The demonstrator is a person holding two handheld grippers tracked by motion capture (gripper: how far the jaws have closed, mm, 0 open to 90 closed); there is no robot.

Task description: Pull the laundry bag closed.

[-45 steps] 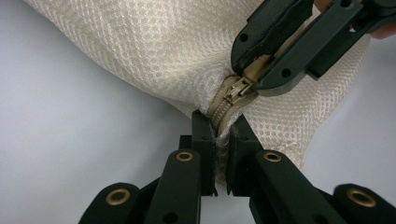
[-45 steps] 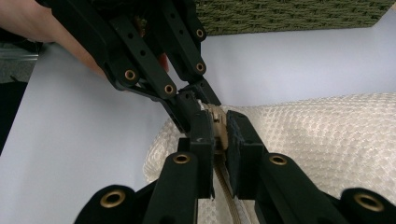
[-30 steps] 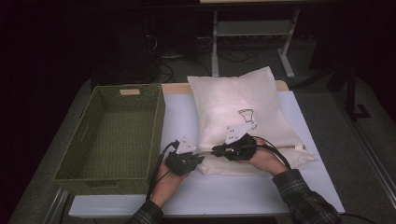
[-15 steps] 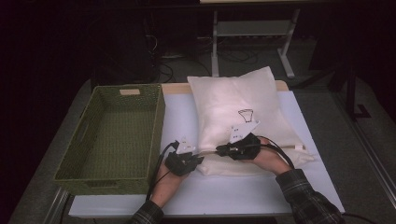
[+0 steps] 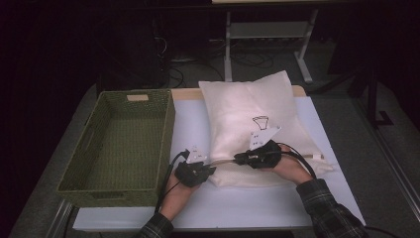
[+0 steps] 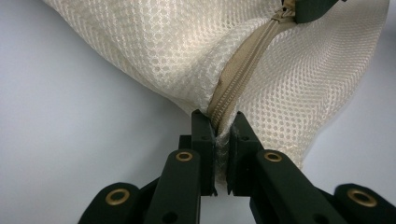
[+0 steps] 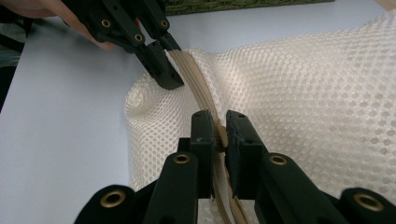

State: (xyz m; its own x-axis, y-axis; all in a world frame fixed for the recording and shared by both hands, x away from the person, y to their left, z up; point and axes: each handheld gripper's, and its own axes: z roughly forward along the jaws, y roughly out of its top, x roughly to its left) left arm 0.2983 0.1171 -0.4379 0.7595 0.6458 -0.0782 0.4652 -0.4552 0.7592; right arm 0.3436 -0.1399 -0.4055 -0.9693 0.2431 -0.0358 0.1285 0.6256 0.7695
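A cream mesh bag (image 5: 252, 124) lies on the white desk (image 5: 198, 119), running from the far edge toward the near edge, a little right of the middle. Its near end carries a tan zipper (image 6: 238, 70), pulled taut between the two tools. The left claw (image 6: 222, 135) is clamped on the corner of the bag where the zipper ends, its jaws pinching mesh and zipper tape together. The right claw (image 7: 220, 135) grips the zipper farther along, near the middle of the bag's near end, jaws closed on the tan strip; whether the slider itself is between them I cannot tell. In the right gripper view the left claw shows farther off, biting the same zipper. A green woven basket (image 5: 119, 144) fills the desk's left side, its right wall close beside the left hand (image 5: 178, 193) and near the bag's left edge. A black line drawing (image 5: 260, 120) marks the bag just beyond the right hand (image 5: 287, 168). Cables trail from both tools over the desk's near part.
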